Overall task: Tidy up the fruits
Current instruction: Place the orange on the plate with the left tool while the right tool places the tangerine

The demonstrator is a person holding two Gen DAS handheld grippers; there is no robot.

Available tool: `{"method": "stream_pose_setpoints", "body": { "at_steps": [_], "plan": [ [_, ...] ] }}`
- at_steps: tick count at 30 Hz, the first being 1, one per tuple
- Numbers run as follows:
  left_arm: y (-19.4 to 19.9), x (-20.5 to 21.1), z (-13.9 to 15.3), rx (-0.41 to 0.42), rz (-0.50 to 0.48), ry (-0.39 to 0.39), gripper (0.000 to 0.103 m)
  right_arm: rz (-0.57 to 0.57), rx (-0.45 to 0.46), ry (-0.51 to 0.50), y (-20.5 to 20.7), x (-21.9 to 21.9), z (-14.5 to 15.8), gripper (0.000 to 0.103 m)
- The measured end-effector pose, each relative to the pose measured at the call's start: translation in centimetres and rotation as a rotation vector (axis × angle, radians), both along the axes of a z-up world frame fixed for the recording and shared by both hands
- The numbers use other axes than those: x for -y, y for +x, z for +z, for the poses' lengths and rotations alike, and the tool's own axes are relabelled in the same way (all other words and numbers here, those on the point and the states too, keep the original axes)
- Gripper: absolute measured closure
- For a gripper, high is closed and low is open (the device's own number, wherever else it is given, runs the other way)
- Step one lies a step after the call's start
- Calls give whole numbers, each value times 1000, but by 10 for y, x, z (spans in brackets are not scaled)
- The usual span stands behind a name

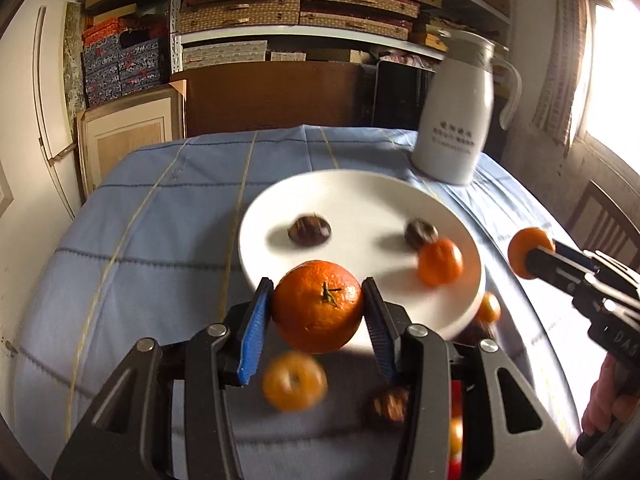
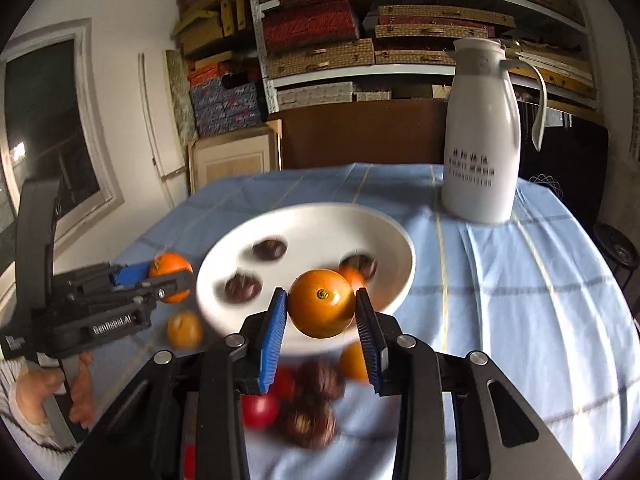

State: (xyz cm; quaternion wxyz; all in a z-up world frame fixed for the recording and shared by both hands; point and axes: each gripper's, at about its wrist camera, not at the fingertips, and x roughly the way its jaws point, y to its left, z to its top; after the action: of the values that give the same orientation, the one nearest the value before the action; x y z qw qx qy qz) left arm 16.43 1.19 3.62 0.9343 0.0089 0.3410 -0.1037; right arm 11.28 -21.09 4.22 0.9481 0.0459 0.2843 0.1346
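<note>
My left gripper (image 1: 318, 306) is shut on a large orange (image 1: 318, 304), held above the near rim of the white plate (image 1: 360, 192). My right gripper (image 2: 321, 308) is shut on another orange (image 2: 321, 303), also over the plate's near rim (image 2: 320, 216). On the plate lie dark brown fruits (image 1: 309, 230) and a small orange (image 1: 440, 262). Loose on the blue cloth below are an orange (image 1: 295, 380), dark fruits (image 2: 316, 400) and a red fruit (image 2: 260, 410). Each gripper shows in the other's view: the right one (image 1: 528, 256) and the left one (image 2: 172, 276).
A white thermos jug (image 1: 456, 112) stands at the back right of the blue-clothed table (image 1: 160, 220). Shelves of boxes (image 1: 280, 4) fill the wall behind. A chair (image 1: 608, 224) stands at the right. Another small orange (image 1: 489, 308) lies by the plate's right rim.
</note>
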Motion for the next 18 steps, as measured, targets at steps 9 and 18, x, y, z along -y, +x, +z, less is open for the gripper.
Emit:
{"method": "stream_pose_setpoints", "body": {
  "at_steps": [9,18],
  "plan": [
    [77,1,-25,-97,19,-21,58,33,-143,-2,82,-32,-22,68],
    [86,5,-36,-107,-10,-34,50,71,-152,-28,85,-41,-29,61]
  ]
}}
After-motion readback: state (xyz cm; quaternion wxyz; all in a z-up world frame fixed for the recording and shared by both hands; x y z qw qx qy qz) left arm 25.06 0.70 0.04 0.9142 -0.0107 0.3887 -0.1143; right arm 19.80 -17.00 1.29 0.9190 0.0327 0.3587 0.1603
